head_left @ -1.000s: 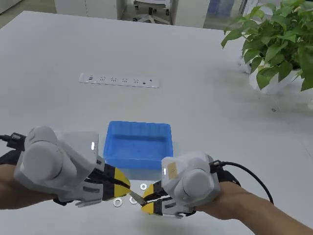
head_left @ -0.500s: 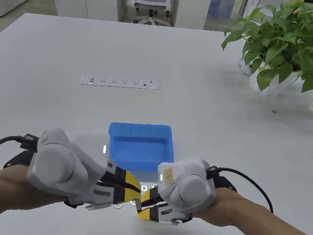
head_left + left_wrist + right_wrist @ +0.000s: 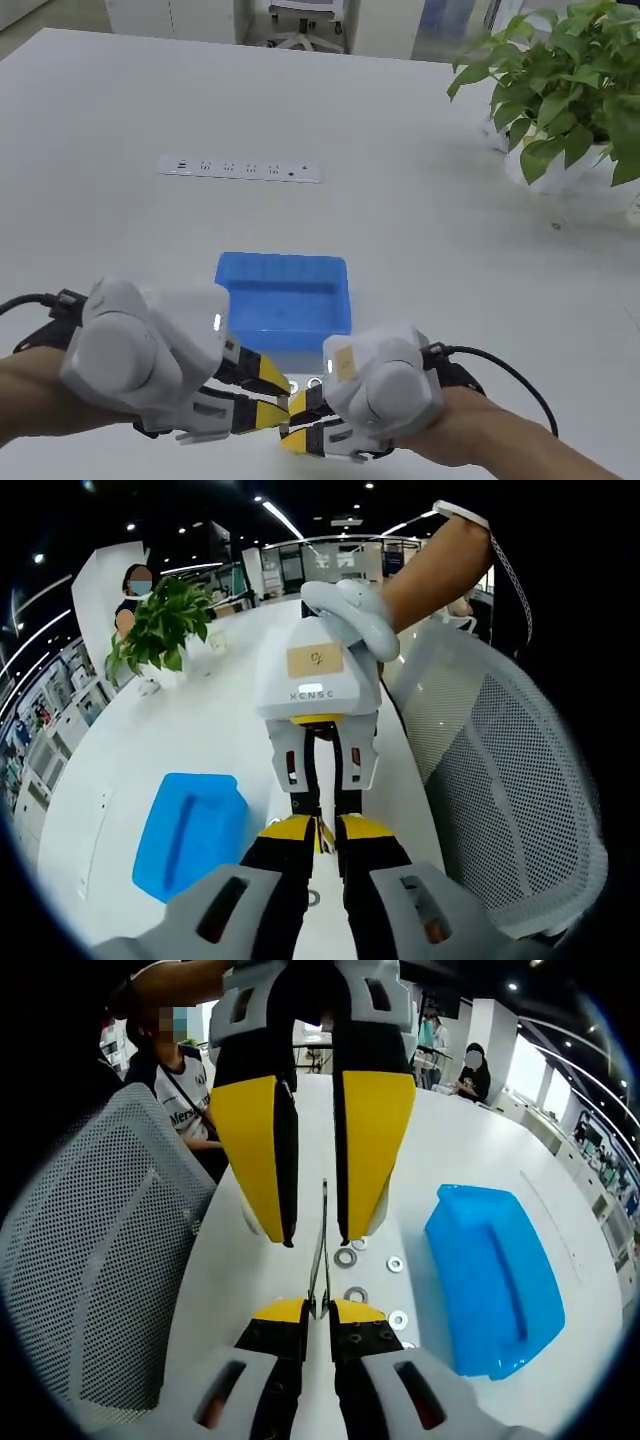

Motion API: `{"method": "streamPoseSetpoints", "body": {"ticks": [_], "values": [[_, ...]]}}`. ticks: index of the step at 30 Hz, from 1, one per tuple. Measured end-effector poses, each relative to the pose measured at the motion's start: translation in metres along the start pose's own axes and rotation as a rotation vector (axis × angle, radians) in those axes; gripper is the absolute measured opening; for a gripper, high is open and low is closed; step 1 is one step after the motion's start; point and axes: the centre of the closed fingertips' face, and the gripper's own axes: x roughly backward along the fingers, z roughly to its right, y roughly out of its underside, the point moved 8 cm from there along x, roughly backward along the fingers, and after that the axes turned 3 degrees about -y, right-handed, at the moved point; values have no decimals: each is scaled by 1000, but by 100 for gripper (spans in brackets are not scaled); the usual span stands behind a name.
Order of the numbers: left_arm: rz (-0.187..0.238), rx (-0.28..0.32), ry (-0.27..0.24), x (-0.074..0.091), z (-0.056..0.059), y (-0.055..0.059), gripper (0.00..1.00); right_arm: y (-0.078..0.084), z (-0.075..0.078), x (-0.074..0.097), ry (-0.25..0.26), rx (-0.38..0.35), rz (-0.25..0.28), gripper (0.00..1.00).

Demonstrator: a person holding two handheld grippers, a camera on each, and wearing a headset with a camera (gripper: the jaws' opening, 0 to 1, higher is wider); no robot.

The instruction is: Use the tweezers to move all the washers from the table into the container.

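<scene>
My right gripper is shut on thin metal tweezers that point straight ahead. Several small steel washers lie on the white table just beyond its jaws, beside the blue container. My left gripper faces it from the far side, its yellow jaws a little apart on either side of the tweezers' tip. In the head view the left gripper and right gripper meet tip to tip just in front of the blue container, with a washer showing between them.
A white power strip lies farther back on the table, and a potted plant stands at the far right. A grey mesh chair sits at the table's near edge, close to the grippers.
My left gripper has moved right, up to the right gripper, and its jaws now straddle the tweezers. The grippers now cover most of the washers in the head view.
</scene>
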Motion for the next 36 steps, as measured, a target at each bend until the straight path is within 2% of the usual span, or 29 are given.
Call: {"method": "streamPoseSetpoints", "body": {"ticks": [8, 13, 25, 27, 36], "values": [[22, 15, 6, -9, 0, 6, 9, 1, 0, 0, 3, -3, 5, 10], [30, 13, 8, -8, 0, 7, 7, 1, -1, 0, 2, -5, 8, 10], [21, 1, 5, -3, 0, 8, 6, -2, 1, 0, 16, 8, 11, 12], [12, 14, 5, -1, -1, 9, 6, -3, 2, 0, 17, 12, 12, 12], [-7, 5, -6, 8, -5, 12, 6, -10, 6, -5, 28, 23, 27, 12]]}}
